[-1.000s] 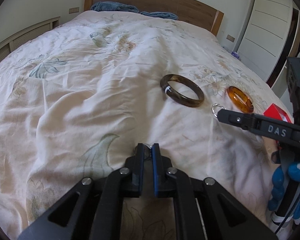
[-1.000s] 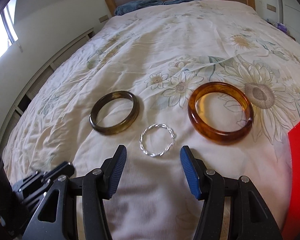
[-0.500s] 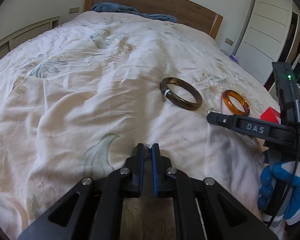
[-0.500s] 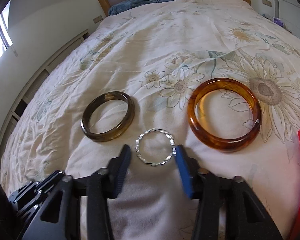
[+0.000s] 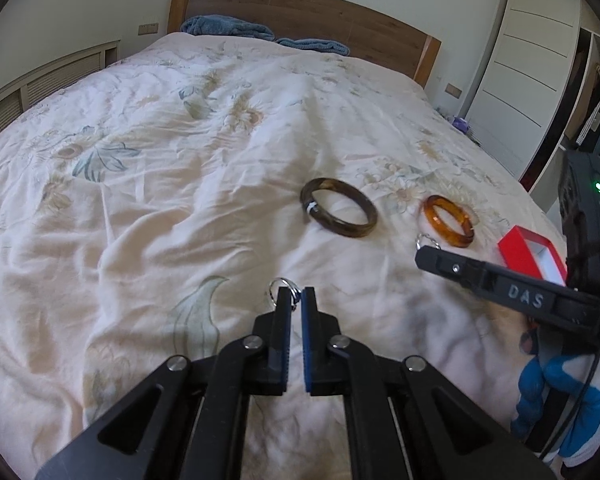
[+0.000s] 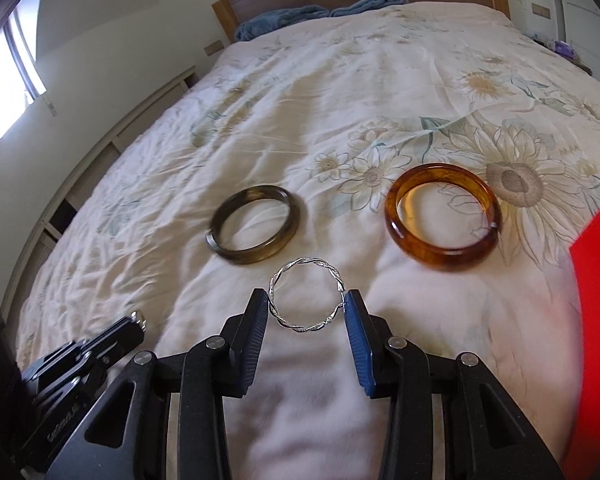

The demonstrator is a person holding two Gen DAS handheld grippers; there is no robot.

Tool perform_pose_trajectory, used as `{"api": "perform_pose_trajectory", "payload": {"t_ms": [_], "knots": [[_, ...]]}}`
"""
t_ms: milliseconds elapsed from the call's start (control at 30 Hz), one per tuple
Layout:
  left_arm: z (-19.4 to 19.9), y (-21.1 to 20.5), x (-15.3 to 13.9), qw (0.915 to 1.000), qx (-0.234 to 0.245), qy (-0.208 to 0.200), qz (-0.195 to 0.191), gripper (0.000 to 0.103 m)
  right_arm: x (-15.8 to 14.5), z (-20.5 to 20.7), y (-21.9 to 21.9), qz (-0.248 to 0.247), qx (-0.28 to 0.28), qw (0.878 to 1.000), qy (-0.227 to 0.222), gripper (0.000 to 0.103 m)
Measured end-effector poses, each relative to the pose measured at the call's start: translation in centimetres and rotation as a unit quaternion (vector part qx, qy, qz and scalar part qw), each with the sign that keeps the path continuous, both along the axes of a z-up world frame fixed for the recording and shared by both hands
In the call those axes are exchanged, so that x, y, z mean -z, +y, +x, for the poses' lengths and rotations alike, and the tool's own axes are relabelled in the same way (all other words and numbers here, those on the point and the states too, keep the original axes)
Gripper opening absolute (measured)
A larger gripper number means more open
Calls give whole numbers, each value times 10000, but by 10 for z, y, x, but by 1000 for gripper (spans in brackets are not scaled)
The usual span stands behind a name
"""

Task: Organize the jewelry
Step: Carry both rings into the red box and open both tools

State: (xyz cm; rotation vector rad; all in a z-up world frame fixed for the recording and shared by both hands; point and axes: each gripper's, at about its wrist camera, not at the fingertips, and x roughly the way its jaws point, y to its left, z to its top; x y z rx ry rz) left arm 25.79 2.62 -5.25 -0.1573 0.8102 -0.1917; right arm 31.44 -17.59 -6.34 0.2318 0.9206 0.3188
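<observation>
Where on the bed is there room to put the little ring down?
The widest bare quilt lies left of the dark bangle, stretching to the headboard. It is crowded on the right: the amber bangle, twisted silver bangle between the right gripper fingers, and red box sit close together.

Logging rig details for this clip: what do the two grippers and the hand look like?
Both grippers are black, with silver pivot bolts and ribbed blue pads. The right one carries white "DAS" lettering, a green light and a thin black cable. The hand wears a blue-and-white glove.
</observation>
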Motion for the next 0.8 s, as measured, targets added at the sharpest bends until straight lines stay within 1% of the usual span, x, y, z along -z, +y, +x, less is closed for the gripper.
{"api": "perform_pose_trajectory", "payload": {"t_ms": [200,400,500,633,800], "knots": [[-21,-6,-22,10000,34,-42,41,4,-27,-31,-9,108,-27,9998,-141,39],[-42,-24,-46,9998,190,-105,5,4,-58,-60,-27,130,73,9993,-331,39],[-50,-41,-57,9993,349,-128,-62,4,-70,-75,-44,104,188,9989,-417,39],[-58,-75,-67,9975,665,-136,-173,4,-81,-97,-76,53,433,9979,-472,39],[-62,-130,-72,9928,1161,-67,-286,4,-81,-129,-136,-115,834,9956,-405,39]]}}
